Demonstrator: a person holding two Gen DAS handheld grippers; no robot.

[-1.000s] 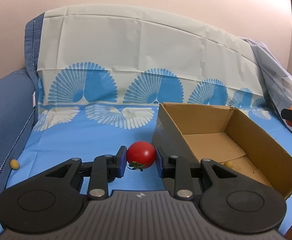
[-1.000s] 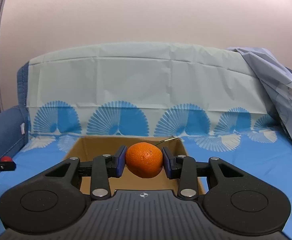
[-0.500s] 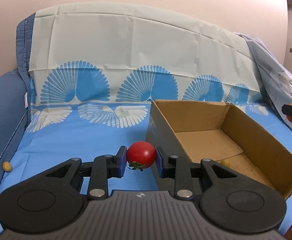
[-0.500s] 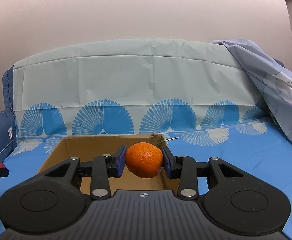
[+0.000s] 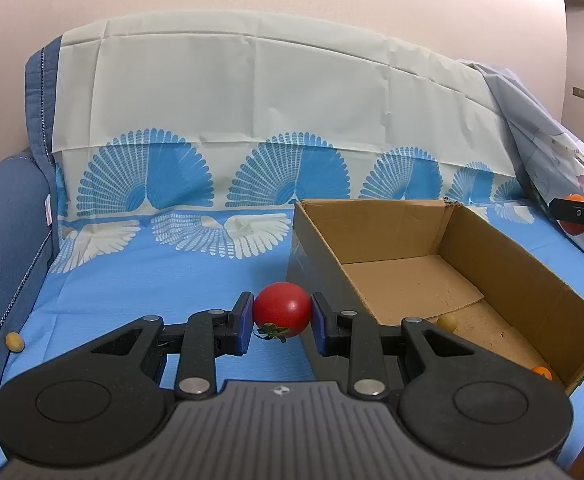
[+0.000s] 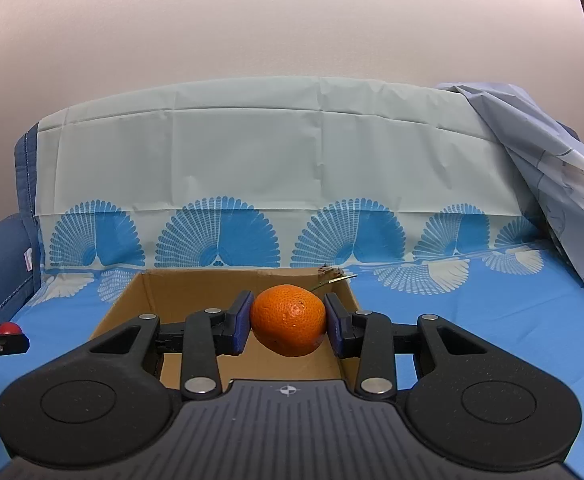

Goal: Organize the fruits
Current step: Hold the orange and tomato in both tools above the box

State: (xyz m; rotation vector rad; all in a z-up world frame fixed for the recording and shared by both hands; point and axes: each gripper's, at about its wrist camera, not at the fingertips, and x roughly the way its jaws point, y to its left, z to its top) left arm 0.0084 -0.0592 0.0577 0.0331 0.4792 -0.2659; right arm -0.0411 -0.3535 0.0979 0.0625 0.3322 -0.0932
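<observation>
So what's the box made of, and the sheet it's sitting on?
The box looks like plain brown cardboard: matte, with a torn corner and a loose flap inside. The sheet seems to be thin printed fabric or plastic; its sharp fold creases leave that open.

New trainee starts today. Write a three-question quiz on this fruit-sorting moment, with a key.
1. True or false: the left gripper holds a tomato.
2. The right gripper holds: A) lemon B) mandarin C) nothing.
3. Fill in: the small yellow fruit lies inside the cardboard ___.

Key: 1 true. 2 B, the mandarin. 3 box.
</observation>
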